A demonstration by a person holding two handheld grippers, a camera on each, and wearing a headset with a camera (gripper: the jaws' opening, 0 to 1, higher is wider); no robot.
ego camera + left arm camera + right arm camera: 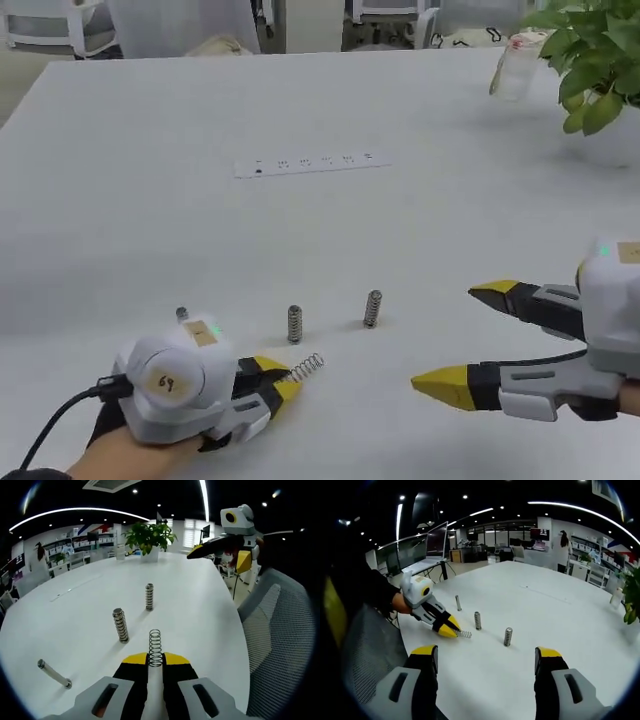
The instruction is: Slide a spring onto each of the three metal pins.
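White table (330, 230). Middle pin (294, 323) stood upright with a spring already on it. Left of it stood a bare pin (181, 314). Right of it was a third pin (373, 308), also sleeved. The left gripper (278, 383) sat just in front of the middle pin, its jaws pinched on a loose spring (307, 366) that pointed out past the tips. The right gripper (467, 337) was well to the right of the middle pin, jaws wide, holding nothing.
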